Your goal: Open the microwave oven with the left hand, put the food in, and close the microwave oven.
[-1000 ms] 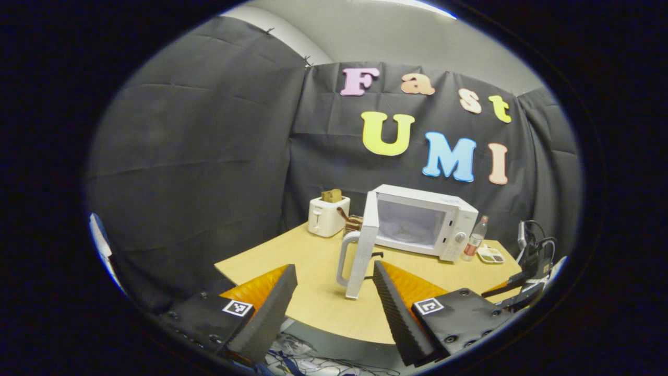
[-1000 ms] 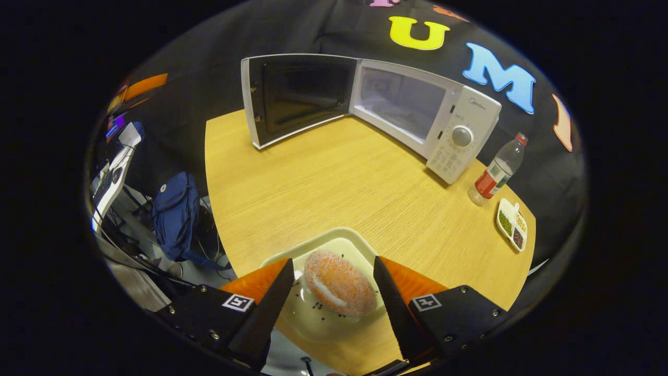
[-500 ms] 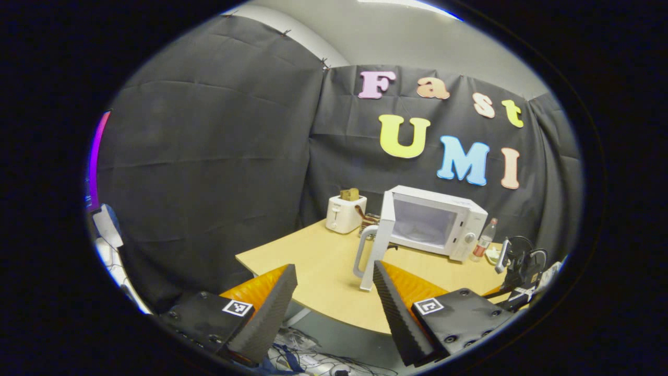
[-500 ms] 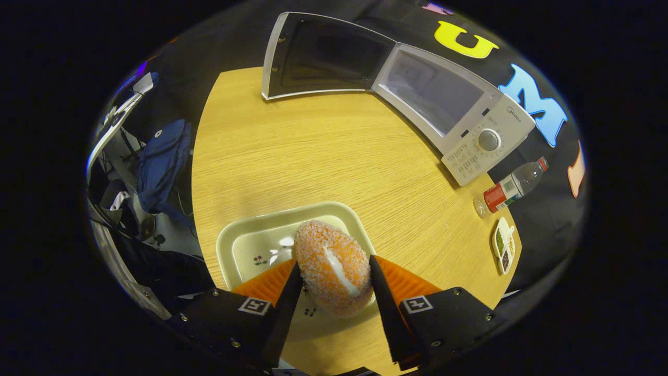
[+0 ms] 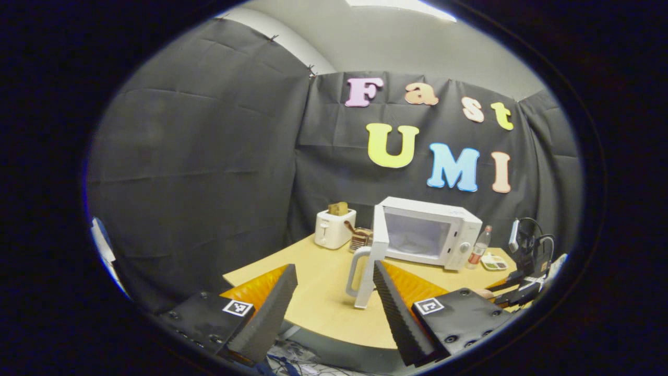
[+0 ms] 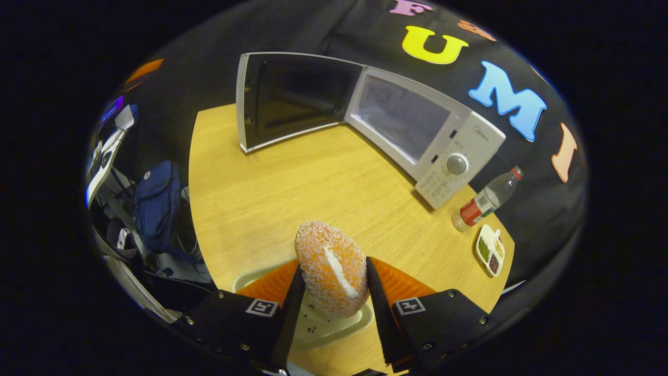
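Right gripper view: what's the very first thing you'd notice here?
The sugary orange donut jumps out first, pinched between the right gripper, just above a pale plate at the table's near edge. Behind it, the white microwave stands at the far side of the wooden table with its door swung wide open.

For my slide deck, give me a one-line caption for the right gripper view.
Right gripper shut on a sugared doughnut above its plate, facing the open microwave.
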A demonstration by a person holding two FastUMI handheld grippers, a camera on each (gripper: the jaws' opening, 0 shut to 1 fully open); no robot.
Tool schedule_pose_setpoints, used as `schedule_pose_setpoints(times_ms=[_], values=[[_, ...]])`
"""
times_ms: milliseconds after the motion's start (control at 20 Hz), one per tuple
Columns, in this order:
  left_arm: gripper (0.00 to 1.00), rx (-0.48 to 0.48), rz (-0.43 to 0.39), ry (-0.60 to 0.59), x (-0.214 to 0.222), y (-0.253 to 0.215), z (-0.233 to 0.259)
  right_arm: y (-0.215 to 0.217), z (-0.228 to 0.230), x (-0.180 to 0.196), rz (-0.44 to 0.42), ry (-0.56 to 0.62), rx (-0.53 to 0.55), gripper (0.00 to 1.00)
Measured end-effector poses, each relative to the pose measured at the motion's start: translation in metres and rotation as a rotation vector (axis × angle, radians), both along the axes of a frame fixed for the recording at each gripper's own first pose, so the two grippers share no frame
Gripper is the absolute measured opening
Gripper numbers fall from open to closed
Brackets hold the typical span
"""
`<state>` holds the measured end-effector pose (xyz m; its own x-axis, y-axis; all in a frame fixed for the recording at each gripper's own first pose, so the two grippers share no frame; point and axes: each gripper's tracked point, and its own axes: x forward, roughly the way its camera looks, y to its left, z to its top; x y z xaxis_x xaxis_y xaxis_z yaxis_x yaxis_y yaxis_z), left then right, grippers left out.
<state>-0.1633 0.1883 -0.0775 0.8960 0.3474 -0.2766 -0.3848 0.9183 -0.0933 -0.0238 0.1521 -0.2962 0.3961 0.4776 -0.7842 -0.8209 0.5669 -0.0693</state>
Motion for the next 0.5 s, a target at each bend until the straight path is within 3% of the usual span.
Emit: schedule_pose_setpoints(times_ms=[300, 500], values=[[0.95, 0.003, -0.045, -0.045, 0.023, 0.02, 0.005, 0.066, 0.063, 0.056, -0.023, -0.138, 0.101, 0.67], [0.95, 0.0, -0.032, -0.049, 0.027, 0.046, 0.0, 0.097, 0.078, 0.097, -0.029, -0.233, 0.099, 0.66]])
